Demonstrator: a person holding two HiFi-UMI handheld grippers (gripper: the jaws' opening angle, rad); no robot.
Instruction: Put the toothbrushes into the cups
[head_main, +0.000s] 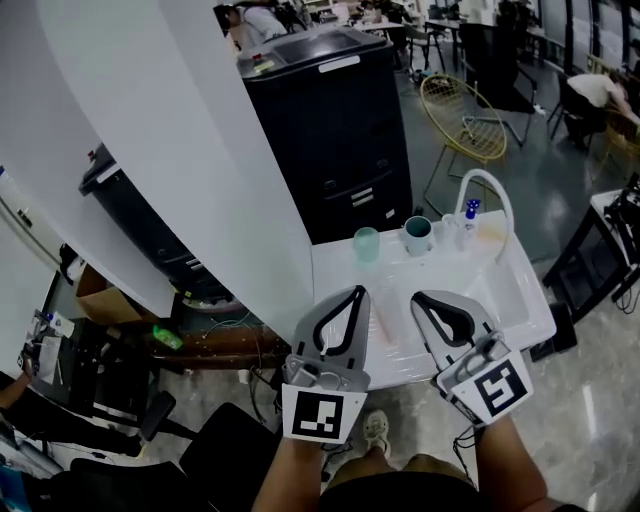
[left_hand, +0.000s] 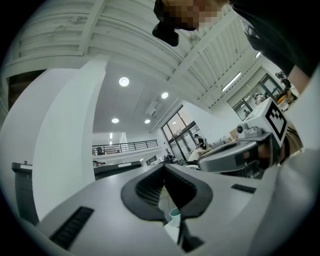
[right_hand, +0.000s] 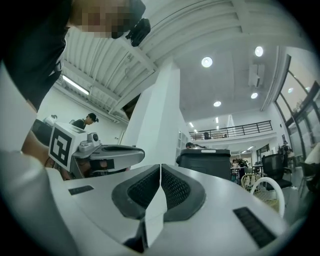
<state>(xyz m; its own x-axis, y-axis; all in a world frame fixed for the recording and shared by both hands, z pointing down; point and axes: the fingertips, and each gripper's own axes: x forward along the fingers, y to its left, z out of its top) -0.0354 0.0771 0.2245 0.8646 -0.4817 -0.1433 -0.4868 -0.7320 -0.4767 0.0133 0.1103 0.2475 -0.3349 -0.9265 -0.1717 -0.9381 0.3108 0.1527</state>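
Note:
Two cups stand at the back of the white table (head_main: 520, 300): a pale green cup (head_main: 367, 243) and a dark teal cup (head_main: 417, 235). A thin pale pink stick (head_main: 385, 322), possibly a toothbrush, lies on the table between my grippers. My left gripper (head_main: 357, 293) and right gripper (head_main: 420, 298) hover side by side over the table's near edge, both shut with nothing held. In the left gripper view the left gripper (left_hand: 164, 167) points upward, and a sliver of a cup (left_hand: 174, 214) shows below its shut jaws. In the right gripper view the right gripper (right_hand: 160, 167) is likewise shut and empty.
A white arched tap (head_main: 487, 192) and a small blue-capped bottle (head_main: 470, 212) stand at the table's back right. A tall black cabinet (head_main: 330, 120) is behind the table and a white column (head_main: 200, 130) rises to the left. Cables and boxes lie on the floor at left.

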